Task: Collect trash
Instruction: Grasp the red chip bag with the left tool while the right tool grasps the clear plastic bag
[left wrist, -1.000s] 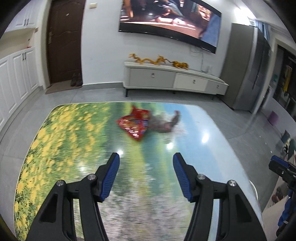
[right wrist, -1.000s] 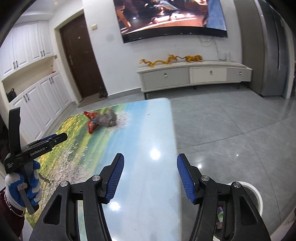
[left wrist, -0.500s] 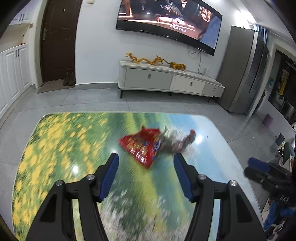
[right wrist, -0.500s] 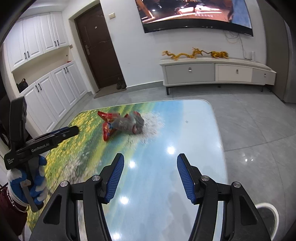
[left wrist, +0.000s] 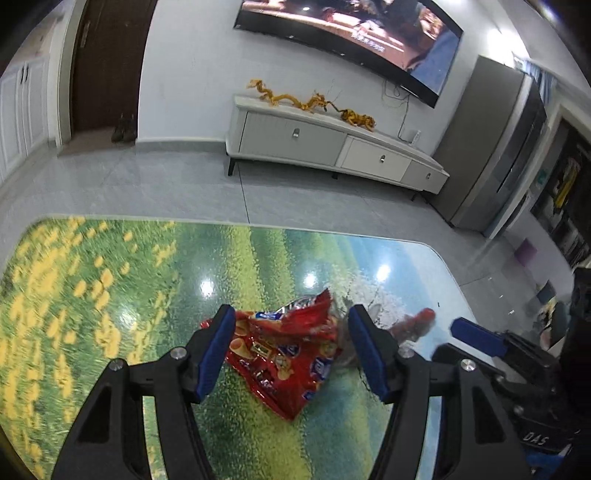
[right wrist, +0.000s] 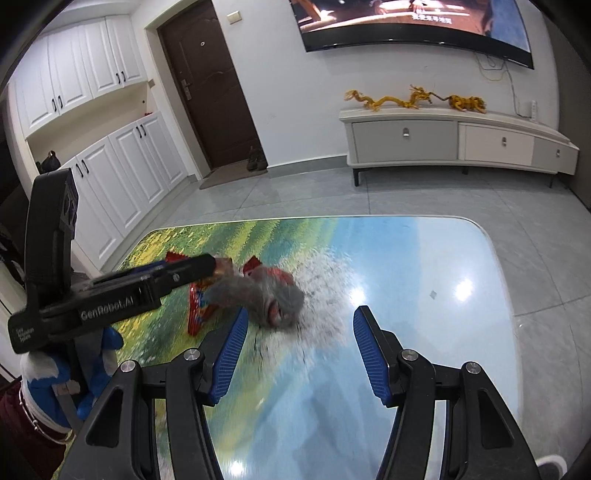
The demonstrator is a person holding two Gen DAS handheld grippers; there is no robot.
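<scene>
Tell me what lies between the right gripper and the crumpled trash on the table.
Only bare glossy table: the right wrist view shows nothing between the right gripper and the grey crumpled wrapper.

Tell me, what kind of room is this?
Most likely a home living room: a big television hangs on the wall above a low white TV cabinet, and a table with a meadow picture holds a red snack bag.

Both wrist cameras look forward and down, close over the table (left wrist: 110,266), sharing the somewhat blurred snack bag (left wrist: 288,354).
</scene>
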